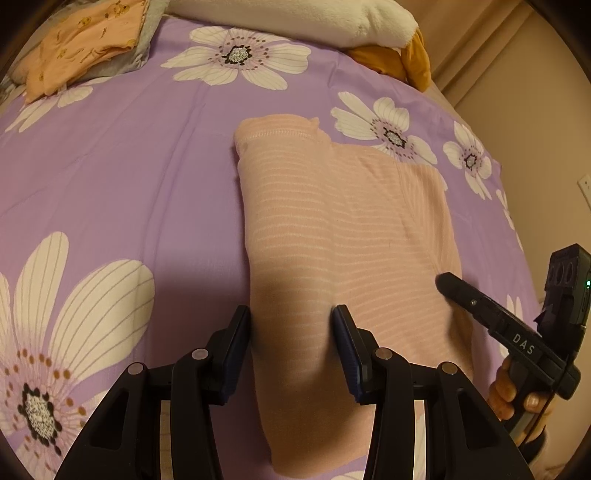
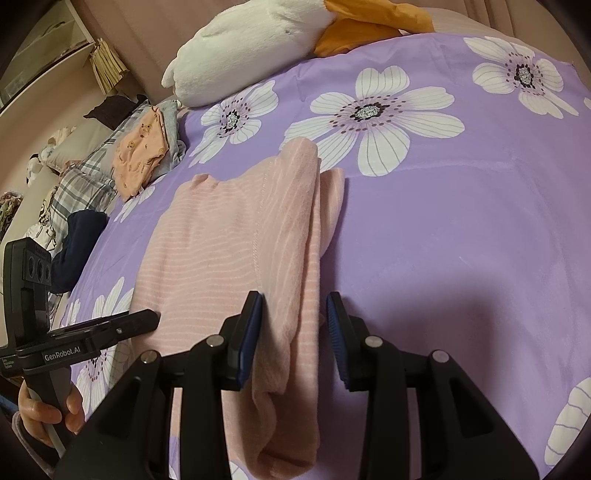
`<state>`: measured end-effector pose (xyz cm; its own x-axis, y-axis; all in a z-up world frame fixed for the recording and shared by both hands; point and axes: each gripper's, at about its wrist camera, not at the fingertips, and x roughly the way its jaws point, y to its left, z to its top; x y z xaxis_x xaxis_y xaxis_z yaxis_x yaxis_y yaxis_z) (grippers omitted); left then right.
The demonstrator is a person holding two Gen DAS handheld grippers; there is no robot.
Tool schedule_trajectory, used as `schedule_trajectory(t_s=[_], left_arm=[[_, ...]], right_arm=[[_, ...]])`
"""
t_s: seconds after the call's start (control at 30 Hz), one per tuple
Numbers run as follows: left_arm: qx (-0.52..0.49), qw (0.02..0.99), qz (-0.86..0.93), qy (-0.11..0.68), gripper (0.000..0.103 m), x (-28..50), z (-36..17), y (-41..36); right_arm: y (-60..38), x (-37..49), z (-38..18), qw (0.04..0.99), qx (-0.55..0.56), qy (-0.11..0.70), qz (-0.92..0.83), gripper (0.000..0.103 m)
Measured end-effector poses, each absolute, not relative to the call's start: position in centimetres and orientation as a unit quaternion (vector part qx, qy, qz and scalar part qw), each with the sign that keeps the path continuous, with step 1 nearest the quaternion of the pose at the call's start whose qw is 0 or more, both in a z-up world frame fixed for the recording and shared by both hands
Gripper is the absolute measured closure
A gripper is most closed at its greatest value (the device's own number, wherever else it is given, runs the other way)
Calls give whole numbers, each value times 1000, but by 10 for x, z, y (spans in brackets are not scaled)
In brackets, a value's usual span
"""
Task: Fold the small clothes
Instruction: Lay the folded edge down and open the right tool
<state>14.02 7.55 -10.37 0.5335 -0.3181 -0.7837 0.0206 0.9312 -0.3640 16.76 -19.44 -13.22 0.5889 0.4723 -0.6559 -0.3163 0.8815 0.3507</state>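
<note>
A pink garment with thin white stripes lies folded lengthwise on the purple flowered bedsheet. My left gripper straddles the garment's left folded edge near its close end. The jaws stand apart with the cloth flat between them, not pinched. My right gripper straddles the garment's right folded edge; a sliver of sheet shows beside its right pad. Each gripper shows in the other's view, the right gripper and the left gripper both tip-down at the garment's sides.
A white and orange plush toy lies at the far end of the bed. Folded orange printed clothes sit on grey fabric at the far left. Plaid fabric and a navy item lie beyond the left edge.
</note>
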Motion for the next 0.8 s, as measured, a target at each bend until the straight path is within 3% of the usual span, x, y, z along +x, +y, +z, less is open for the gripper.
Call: schedule_trajectory(t_s=[0.8], left_arm=[[-149,858,-90,483,58,128,-102,68]], right_arm=[[-205,160,-134,884,105,401,215,64]])
